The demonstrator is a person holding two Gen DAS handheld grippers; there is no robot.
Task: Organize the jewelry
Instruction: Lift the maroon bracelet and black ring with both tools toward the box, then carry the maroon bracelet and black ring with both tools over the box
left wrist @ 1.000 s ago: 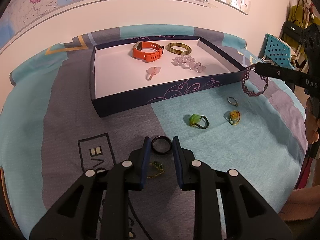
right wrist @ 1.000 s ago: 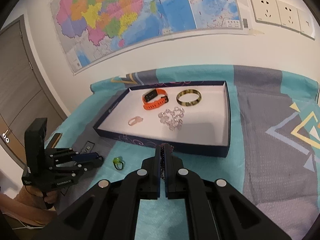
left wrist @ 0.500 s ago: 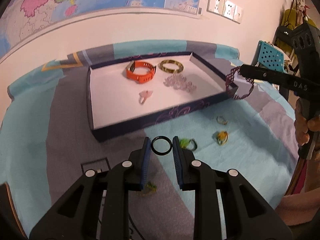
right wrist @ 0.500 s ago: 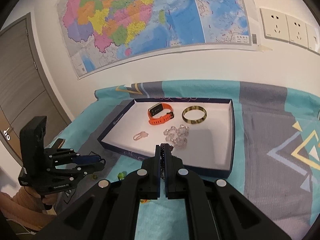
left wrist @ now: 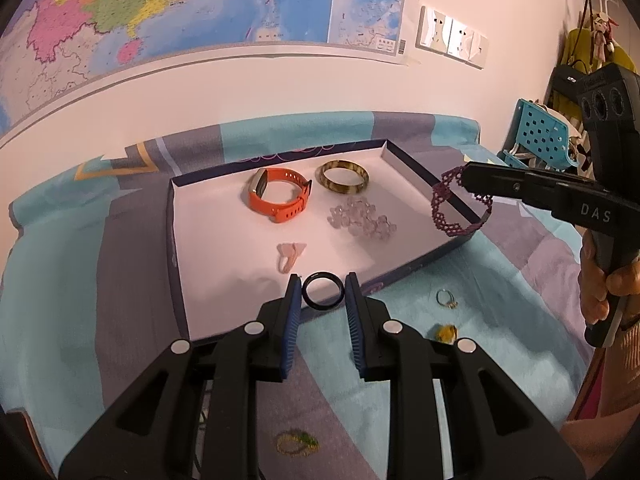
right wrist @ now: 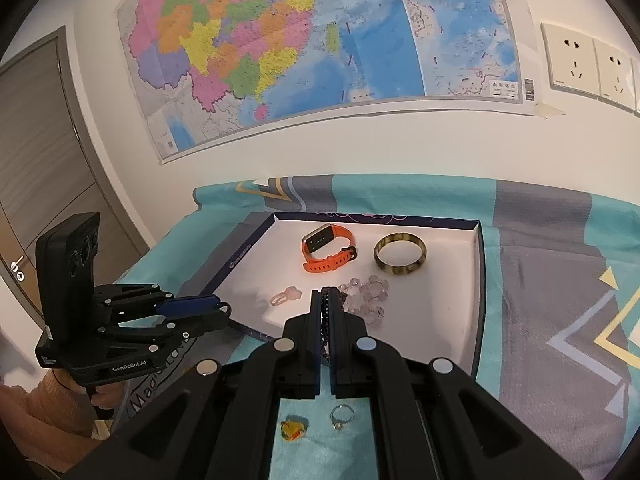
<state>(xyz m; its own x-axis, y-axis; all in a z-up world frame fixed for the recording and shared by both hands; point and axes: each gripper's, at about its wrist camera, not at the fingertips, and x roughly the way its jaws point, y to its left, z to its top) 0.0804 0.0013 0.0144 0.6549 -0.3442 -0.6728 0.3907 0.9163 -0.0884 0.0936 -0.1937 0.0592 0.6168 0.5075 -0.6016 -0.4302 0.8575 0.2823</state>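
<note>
Left tool (left wrist: pixel 323 295): carries the black ring (left wrist: pixel 323 296) pinched between its pads, now over the tray (left wrist: pixel 178 264)'s near wall.
Right tool (right wrist: pixel 327 312): clamped on purple bracelet (left wrist: pixel 456 208), now above the tray's right wall.
Meaning: both near drop-off.

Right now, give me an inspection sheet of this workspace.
Surface: teal and grey patterned cloth.
Job's things: dark blue tray with white floor holds orange watch band, tortoiseshell bangle, clear bead bracelet, pink ring.
Clutter: silver ring, yellow ring, green-gold chain on cloth.
Grippers: left gripper grips black ring; right gripper pinches purple lace bracelet.
Cables: nothing seen.
Surroundings: wall map, sockets, door.
</note>
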